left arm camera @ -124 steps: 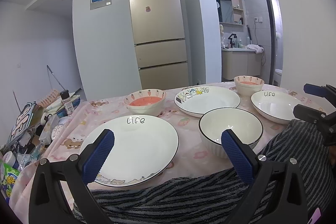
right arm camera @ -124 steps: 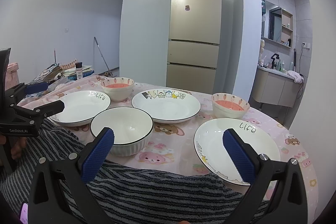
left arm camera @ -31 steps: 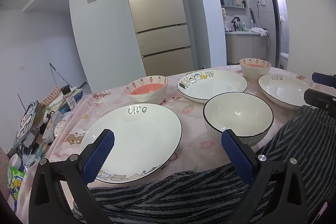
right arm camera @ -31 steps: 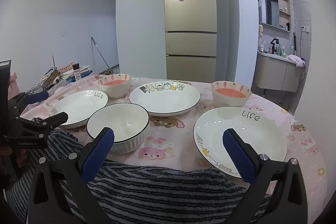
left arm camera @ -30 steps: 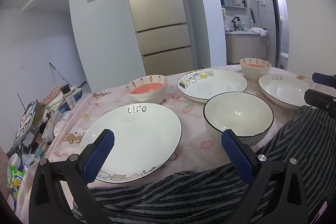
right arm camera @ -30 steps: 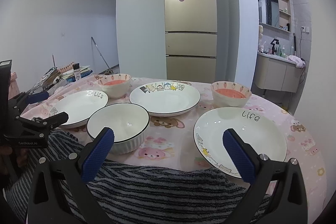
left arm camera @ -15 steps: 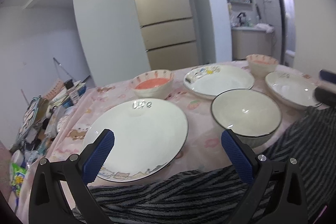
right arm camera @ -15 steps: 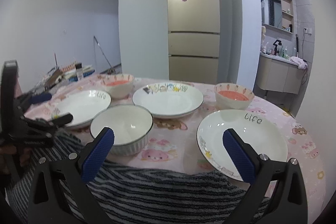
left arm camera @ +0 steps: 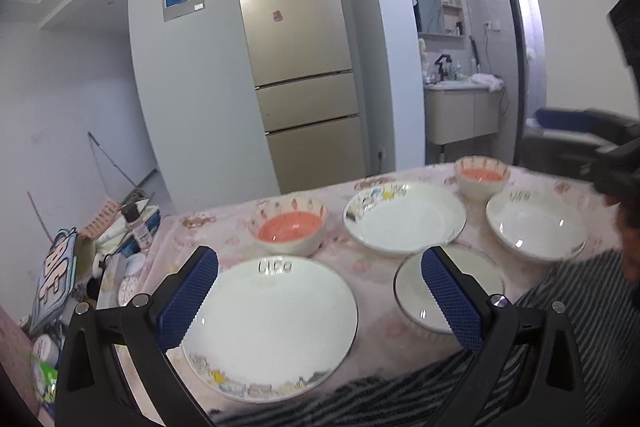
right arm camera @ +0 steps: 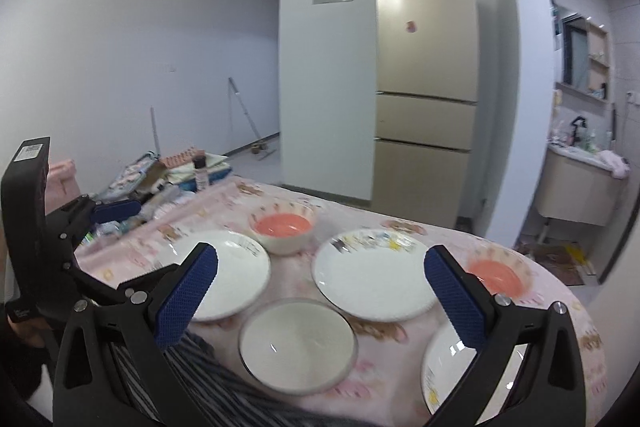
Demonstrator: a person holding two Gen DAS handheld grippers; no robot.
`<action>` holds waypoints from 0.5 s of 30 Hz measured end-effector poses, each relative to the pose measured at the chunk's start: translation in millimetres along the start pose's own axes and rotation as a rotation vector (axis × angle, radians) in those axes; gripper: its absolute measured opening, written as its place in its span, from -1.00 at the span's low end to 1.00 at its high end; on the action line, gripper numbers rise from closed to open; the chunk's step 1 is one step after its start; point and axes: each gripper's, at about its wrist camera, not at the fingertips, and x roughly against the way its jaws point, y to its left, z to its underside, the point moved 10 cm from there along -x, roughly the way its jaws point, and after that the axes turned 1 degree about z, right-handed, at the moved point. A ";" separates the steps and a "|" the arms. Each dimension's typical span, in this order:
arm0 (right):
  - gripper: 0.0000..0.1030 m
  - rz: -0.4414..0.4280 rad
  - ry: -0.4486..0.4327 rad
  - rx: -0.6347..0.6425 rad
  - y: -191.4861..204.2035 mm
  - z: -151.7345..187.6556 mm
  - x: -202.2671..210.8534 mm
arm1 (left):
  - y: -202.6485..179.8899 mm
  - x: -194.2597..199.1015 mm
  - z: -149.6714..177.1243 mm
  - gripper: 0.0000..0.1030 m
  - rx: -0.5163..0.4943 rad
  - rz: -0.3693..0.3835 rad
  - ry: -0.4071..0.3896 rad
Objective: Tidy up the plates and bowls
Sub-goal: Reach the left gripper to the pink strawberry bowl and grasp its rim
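**Both grippers raised and empty above six dishes still spread out**

Fingers on the left gripper [left arm camera: 318, 297] stood spread wide with nothing between them, held above the near edge of the table [left arm camera: 384, 351] with its pink cartoon-print cloth. Going left to right in the left wrist view, a large white plate with black lettering [left arm camera: 272, 327] lay nearest, framed between those blue pads; behind it sat a small carrot-patterned bowl with a coral inside [left arm camera: 290, 231]. Next came a wide white plate with cartoon figures on its rim [left arm camera: 404, 217], and in front of it a white black-rimmed bowl [left arm camera: 420, 291], partly hidden by the right-hand pad. Furthest right were a second coral bowl [left arm camera: 482, 179] and a second lettered plate [left arm camera: 536, 227].

No dish touched another, so stacking like with like had probably not begun. The right gripper [right arm camera: 320, 295] was equally agape and empty, tilted down over the white bowl. Both tools looked lifted and angled downward, perhaps to choose a first dish.
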 end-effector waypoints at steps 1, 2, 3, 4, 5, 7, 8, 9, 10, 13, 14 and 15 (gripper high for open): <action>1.00 -0.020 0.001 -0.015 1.2 -5.7 -4.3 | 2.9 0.0 -6.5 1.00 0.005 0.011 -0.004; 1.00 -0.040 0.001 -0.029 2.0 -12.5 -11.2 | 6.9 -0.5 -13.0 1.00 0.009 0.019 -0.006; 1.00 -0.058 0.006 -0.041 2.2 -19.5 -19.4 | 13.3 -3.0 -21.2 1.00 0.015 0.025 -0.003; 1.00 -0.074 0.014 -0.059 2.0 -24.6 -26.5 | 19.4 -5.8 -27.0 1.00 0.021 0.021 0.005; 1.00 -0.093 0.022 -0.080 1.2 -30.8 -35.7 | 24.0 -9.4 -31.1 1.00 0.023 0.018 0.015; 1.00 -0.111 0.038 -0.113 -2.4 -37.6 -49.5 | 35.0 -18.2 -38.9 1.00 0.033 0.012 0.037; 1.00 -0.108 0.046 -0.123 -5.1 -41.0 -58.1 | 41.1 -24.1 -42.4 1.00 0.043 0.016 0.051; 1.00 -0.107 0.058 -0.125 -6.6 -45.2 -69.1 | 45.9 -30.1 -44.7 1.00 0.053 0.025 0.064; 1.00 -0.104 0.069 -0.127 -8.0 -47.3 -76.8 | 51.5 -36.5 -46.1 1.00 0.067 0.030 0.077; 1.00 -0.107 0.126 -0.146 -12.6 -48.5 -104.4 | 68.9 -64.3 -48.0 1.00 0.109 0.056 0.133; 1.00 -0.106 0.147 -0.153 -13.0 -48.3 -116.2 | 73.8 -72.3 -46.9 1.00 0.120 0.060 0.149; 1.00 -0.105 0.171 -0.155 -12.9 -47.5 -127.8 | 78.8 -82.7 -45.6 1.00 0.132 0.065 0.168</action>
